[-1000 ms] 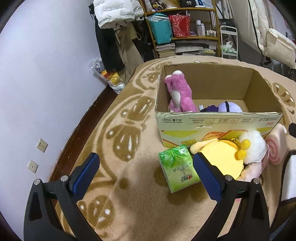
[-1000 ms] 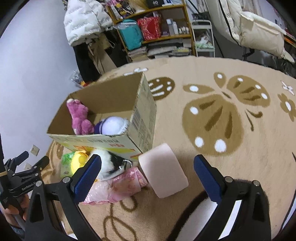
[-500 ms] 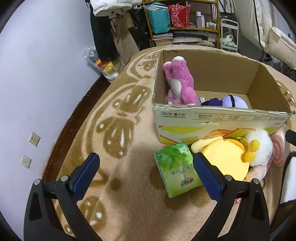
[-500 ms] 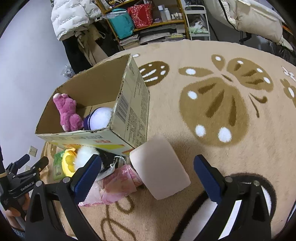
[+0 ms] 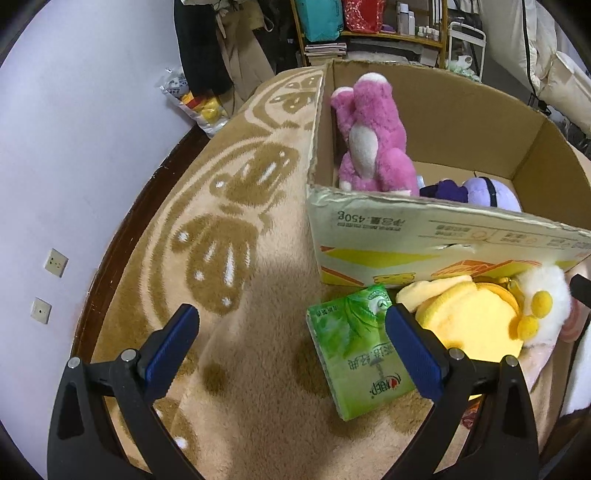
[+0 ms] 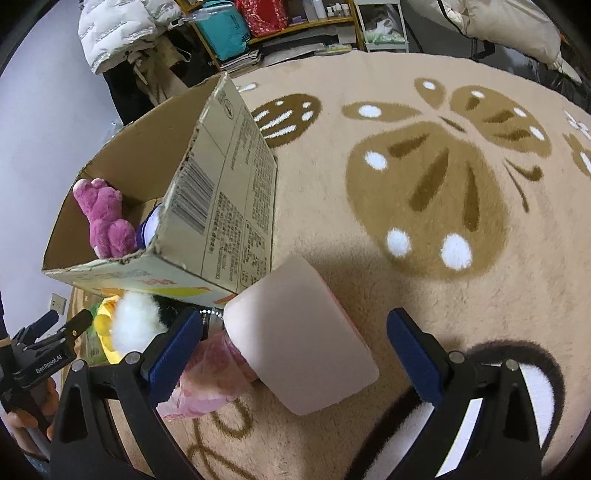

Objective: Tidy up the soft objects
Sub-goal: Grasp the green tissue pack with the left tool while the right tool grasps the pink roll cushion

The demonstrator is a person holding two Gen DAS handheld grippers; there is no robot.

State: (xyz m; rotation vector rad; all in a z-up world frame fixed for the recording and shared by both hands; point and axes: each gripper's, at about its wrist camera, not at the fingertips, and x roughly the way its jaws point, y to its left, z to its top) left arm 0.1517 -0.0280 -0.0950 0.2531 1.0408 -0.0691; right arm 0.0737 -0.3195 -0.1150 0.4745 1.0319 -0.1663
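An open cardboard box [image 5: 436, 236] [image 6: 229, 206] stands on the rug with a pink plush bear [image 5: 369, 136] [image 6: 105, 218] and a purple-white plush [image 5: 487, 192] inside. In front of it lie a green tissue pack [image 5: 358, 347], a yellow plush [image 5: 469, 317] with a white fluffy head [image 6: 138, 325], a pink wrapped item [image 6: 207, 376] and a pale pink roll cushion [image 6: 299, 336]. My left gripper [image 5: 291, 343] is open, the tissue pack by its right finger. My right gripper [image 6: 295, 350] is open around the roll cushion, low over it.
A tan rug with brown butterfly patterns [image 6: 428, 192] covers the floor. A white wall [image 5: 74, 147] with sockets runs on the left. Shelves [image 5: 369, 26] with bags and hanging coats [image 6: 122, 29] stand behind the box. A hand holds the left gripper [image 6: 40, 358].
Both grippers have moved forward and lower. The box and tissue pack loom larger on the left; the roll cushion now lies between the right fingers.
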